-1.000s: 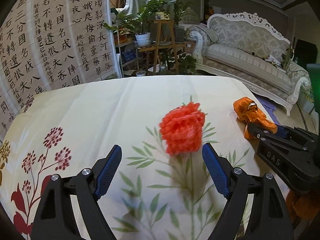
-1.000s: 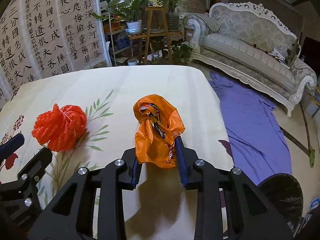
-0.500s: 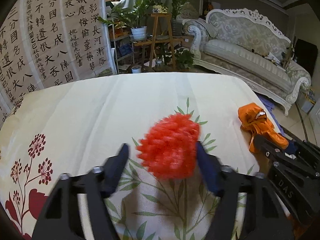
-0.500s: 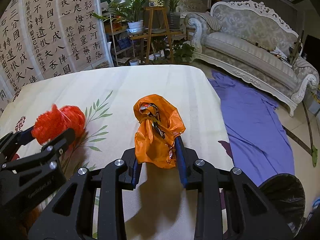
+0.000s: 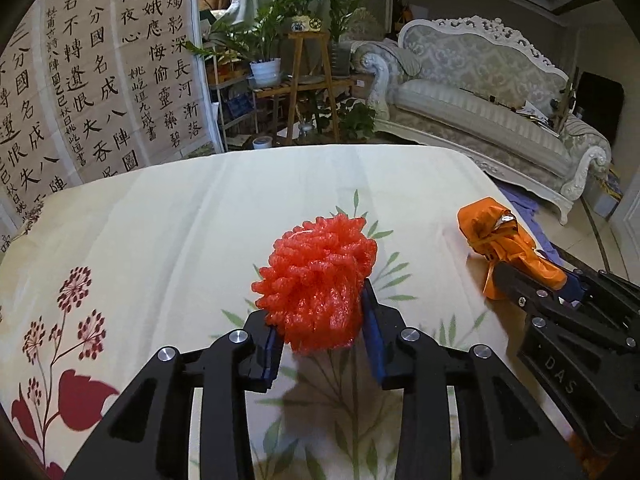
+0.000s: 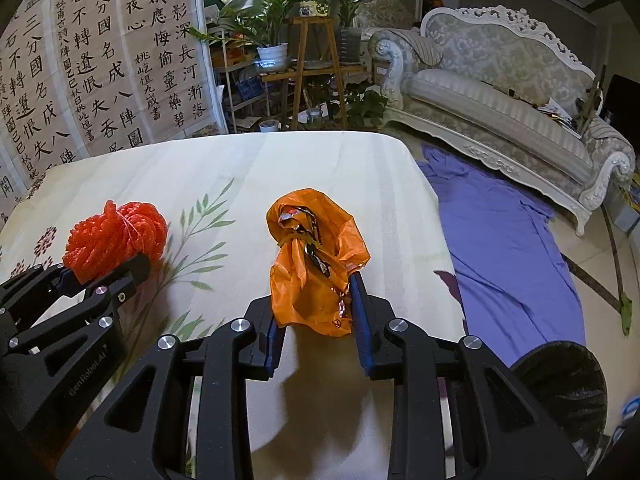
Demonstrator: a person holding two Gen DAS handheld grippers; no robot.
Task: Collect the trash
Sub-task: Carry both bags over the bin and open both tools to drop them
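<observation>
We see a bright red bumpy foam ball (image 5: 316,280) and a shiny orange plastic bag (image 6: 316,256) tied with an orange knot. Our two grippers are black with blue pads: the left gripper (image 5: 322,344) and the right gripper (image 6: 318,320). The bench (image 5: 180,216) wears a cream cloth with green leaves, dark red flowers and little dark red blossoms. Behind it we see a pale screen (image 5: 100,80) with black writing in rows. The sofa (image 5: 492,92) is grey with a leafy pattern and a white carved frame. A purple cloth (image 6: 500,240) lies on the floor. The plants (image 6: 280,16) are green, one in a white pot.
</observation>
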